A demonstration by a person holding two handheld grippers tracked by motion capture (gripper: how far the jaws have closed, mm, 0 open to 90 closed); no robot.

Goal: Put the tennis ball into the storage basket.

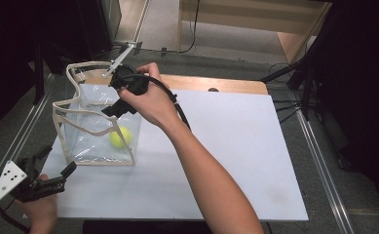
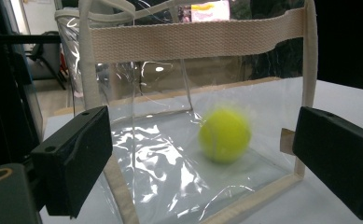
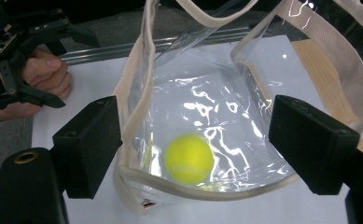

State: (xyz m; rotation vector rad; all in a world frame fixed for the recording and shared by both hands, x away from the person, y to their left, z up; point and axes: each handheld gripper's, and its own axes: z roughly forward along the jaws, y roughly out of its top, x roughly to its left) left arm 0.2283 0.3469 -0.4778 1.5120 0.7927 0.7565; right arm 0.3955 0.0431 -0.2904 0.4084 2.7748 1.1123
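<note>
Right gripper [image 1: 120,92] hangs over the mouth of the clear plastic bag [image 1: 92,127], jaws spread wide with nothing between them — a yellow tennis ball [image 1: 120,137] lies on the bag's floor below. Left gripper [image 1: 55,168], also wide apart and empty, sits near the white tabletop's [image 1: 236,146] left edge, just beside the bag.

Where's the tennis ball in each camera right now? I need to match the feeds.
High view: tennis ball left of centre, inside the clear bag.
Left gripper view: ball right of centre, seen through the bag's wall.
Right gripper view: ball low centre, seen from above.
Shared landmark: the bag's cream webbing trim.
</note>
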